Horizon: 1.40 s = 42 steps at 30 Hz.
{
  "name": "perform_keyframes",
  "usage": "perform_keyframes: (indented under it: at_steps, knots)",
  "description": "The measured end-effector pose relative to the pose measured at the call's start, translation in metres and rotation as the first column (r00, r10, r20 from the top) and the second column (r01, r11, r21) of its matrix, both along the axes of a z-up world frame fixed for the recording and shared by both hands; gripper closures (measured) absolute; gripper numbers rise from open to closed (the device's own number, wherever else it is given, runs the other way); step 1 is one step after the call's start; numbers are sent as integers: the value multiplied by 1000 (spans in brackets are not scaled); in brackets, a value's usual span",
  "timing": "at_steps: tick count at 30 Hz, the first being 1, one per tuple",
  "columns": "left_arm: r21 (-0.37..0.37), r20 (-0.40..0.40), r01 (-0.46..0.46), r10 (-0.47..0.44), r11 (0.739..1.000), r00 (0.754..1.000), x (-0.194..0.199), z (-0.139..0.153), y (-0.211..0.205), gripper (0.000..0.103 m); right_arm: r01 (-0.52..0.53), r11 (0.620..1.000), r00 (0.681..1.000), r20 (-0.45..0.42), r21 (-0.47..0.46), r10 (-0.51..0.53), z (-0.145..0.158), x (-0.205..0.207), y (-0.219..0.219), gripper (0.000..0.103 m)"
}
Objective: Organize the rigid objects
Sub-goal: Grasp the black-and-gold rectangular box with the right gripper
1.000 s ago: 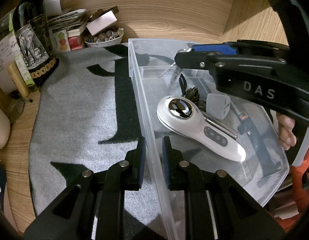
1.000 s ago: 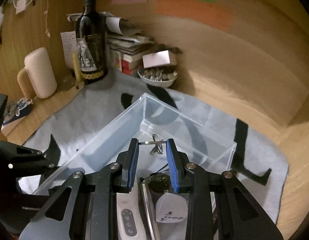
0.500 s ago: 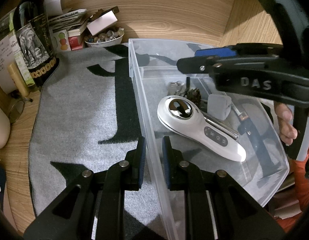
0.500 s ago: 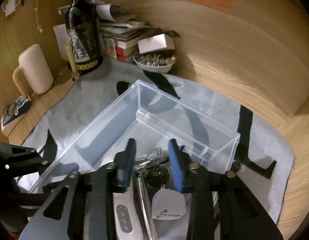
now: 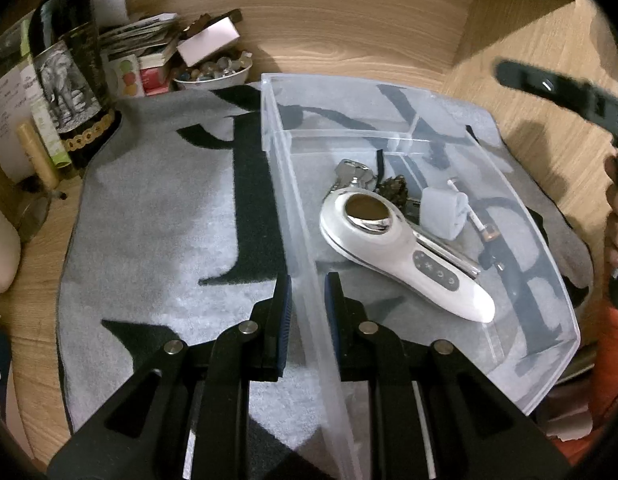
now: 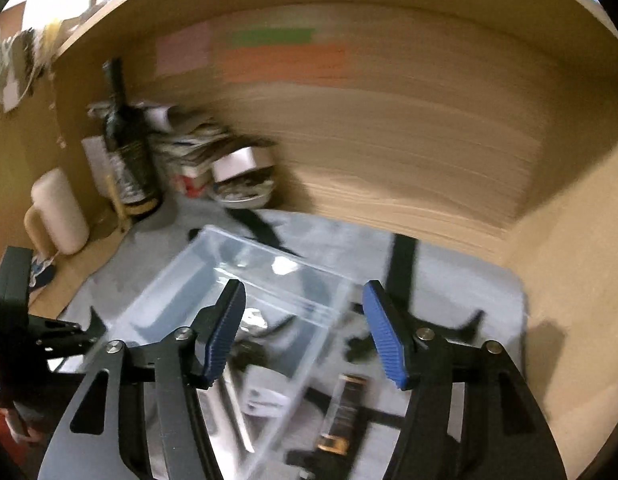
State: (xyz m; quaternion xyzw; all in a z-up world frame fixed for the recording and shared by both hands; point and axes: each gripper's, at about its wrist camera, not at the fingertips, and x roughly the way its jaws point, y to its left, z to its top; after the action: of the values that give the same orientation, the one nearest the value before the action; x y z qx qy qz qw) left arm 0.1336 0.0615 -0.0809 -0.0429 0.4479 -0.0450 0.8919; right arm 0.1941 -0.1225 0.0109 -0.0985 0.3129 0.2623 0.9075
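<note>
While left tongs [image 5: 307, 300] clamp the clear bin [image 5: 389, 92] wall, right tongs [image 6: 305, 332] opening, empty

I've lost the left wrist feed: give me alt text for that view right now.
The left claw is clamped on the near wall of a clear plastic bin on a grey mat. Inside lie a white handheld device, keys and a white plug adapter. The right claw's arm is at the upper right.
</note>
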Motion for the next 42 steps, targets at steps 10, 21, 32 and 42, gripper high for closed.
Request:
perform_keyframes:
  at_steps: [10,21,32,42]
  knots:
    - [7,-7,-9,9,1000,1000,-1,1,1,87,121,992,985,-114,-46,-126,-50,11,-48,45]
    - [8,2,-10,10,1000,1000,-6,3,0,87,60,987,965,-243,-146,-94,-115,19,-36,53]
    - [2,3,-7,7,1000,1000,-7,3,-1,87,77,987,983,-153,-141,-99,-96,6,-40,81]
    - [3,3,-8,8,1000,1000,-6,3,-1,87,58,998,998,-15,-28,-58,-35,-10,-35,81]
